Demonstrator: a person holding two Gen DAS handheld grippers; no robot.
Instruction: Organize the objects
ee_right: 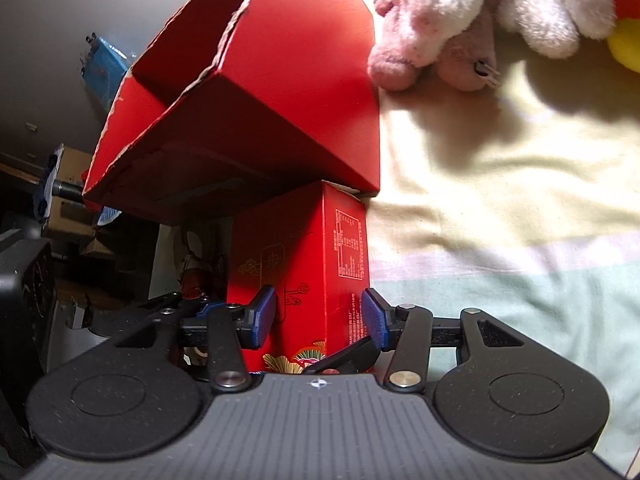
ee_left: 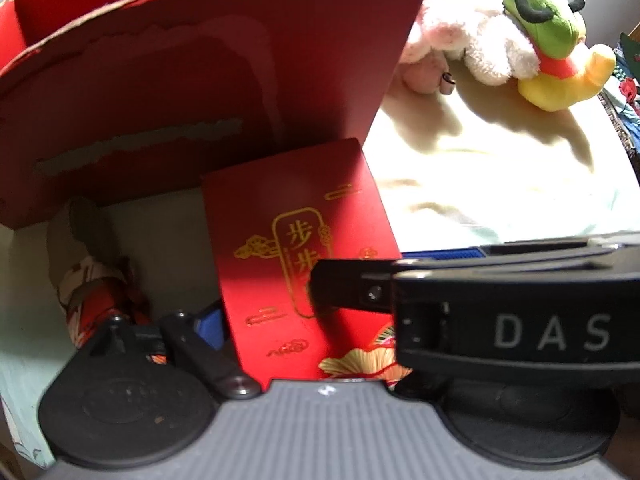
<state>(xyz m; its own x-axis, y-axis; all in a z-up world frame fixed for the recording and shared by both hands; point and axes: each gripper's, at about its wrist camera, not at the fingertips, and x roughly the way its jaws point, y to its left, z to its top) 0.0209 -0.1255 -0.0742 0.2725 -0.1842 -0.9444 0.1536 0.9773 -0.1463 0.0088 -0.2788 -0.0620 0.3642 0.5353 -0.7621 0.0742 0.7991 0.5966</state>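
A small red box (ee_left: 296,248) with gold print stands on the bed, just in front of a big open red carton (ee_left: 200,80). My left gripper (ee_left: 320,320) straddles the box from above with its jaws wide. Its left blue pad (ee_left: 210,328) sits beside the box's left edge, and its right finger is hidden behind the other tool. My right gripper (ee_right: 319,316) is shut on the same box (ee_right: 300,264), one blue pad (ee_right: 264,316) on the printed front and the other at the far edge. Its black body (ee_left: 500,320) crosses the left wrist view from the right.
The carton (ee_right: 260,100) rises right behind the box. A white-and-pink plush (ee_left: 460,28) and a green-and-yellow plush (ee_left: 560,40) lie at the back right on the pale sheet (ee_left: 480,160). A patterned rolled item (ee_left: 92,276) lies left of the box. Room clutter shows beyond the bed's left edge.
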